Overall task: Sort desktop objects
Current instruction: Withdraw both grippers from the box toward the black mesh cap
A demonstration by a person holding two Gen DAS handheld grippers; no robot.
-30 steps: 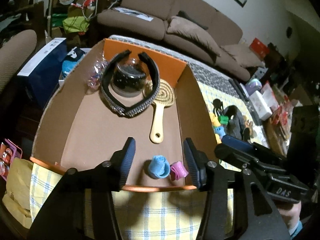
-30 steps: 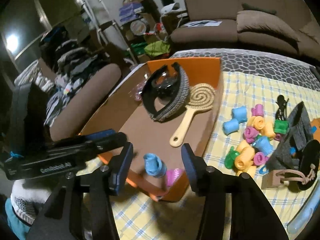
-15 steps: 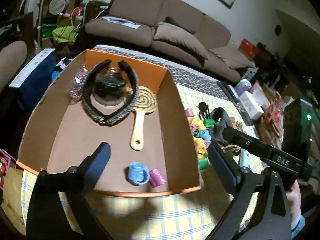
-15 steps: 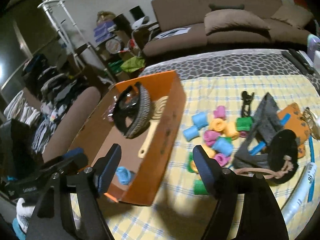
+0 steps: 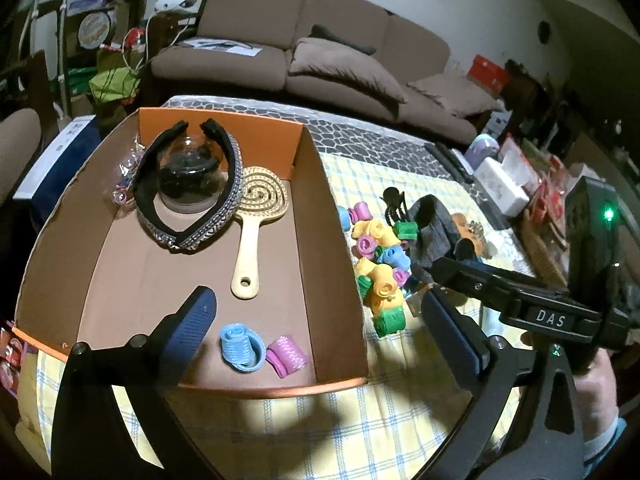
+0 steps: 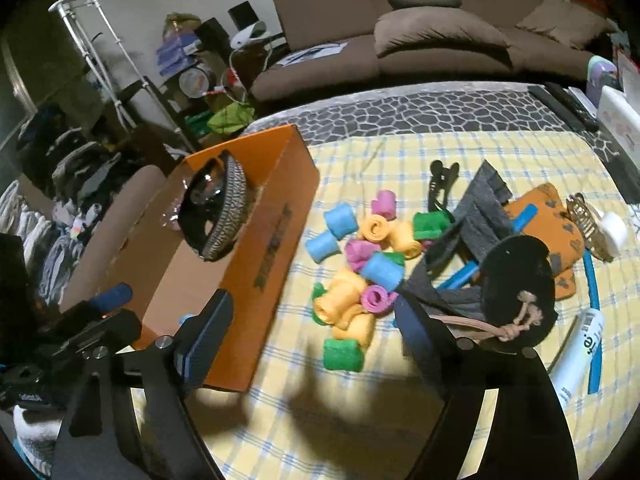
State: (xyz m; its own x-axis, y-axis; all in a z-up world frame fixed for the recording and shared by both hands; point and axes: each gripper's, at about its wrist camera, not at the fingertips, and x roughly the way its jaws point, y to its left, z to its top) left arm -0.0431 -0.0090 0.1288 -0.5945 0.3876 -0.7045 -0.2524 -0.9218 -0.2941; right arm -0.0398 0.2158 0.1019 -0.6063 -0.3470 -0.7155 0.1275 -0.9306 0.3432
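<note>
An orange cardboard box [image 5: 328, 280] holds headbands [image 5: 188, 184] round a glass jar, a wooden brush [image 5: 256, 220], a blue roller [image 5: 240, 346] and a pink roller [image 5: 286, 356]. My left gripper [image 5: 318, 312] is open wide above the box's front right corner, holding nothing. To the right of the box [image 6: 264, 248], a pile of coloured rollers [image 6: 360, 256] lies on the checked cloth. My right gripper [image 6: 314, 316] hovers over the near end of the pile. Its jaws are opening and nothing is gripped between them.
Right of the pile lie a grey pouch [image 6: 472, 232], a black disc with a cord [image 6: 516, 276], an orange cloth [image 6: 548, 220], a black hair claw [image 6: 440, 180] and a white tube [image 6: 580, 352]. A brown sofa [image 6: 400, 40] stands behind the table.
Both grippers' jaws have spread wide. The right gripper has swung right, from over the box to the roller pile. The left has shifted right, and the blue and pink rollers lie loose in the box.
</note>
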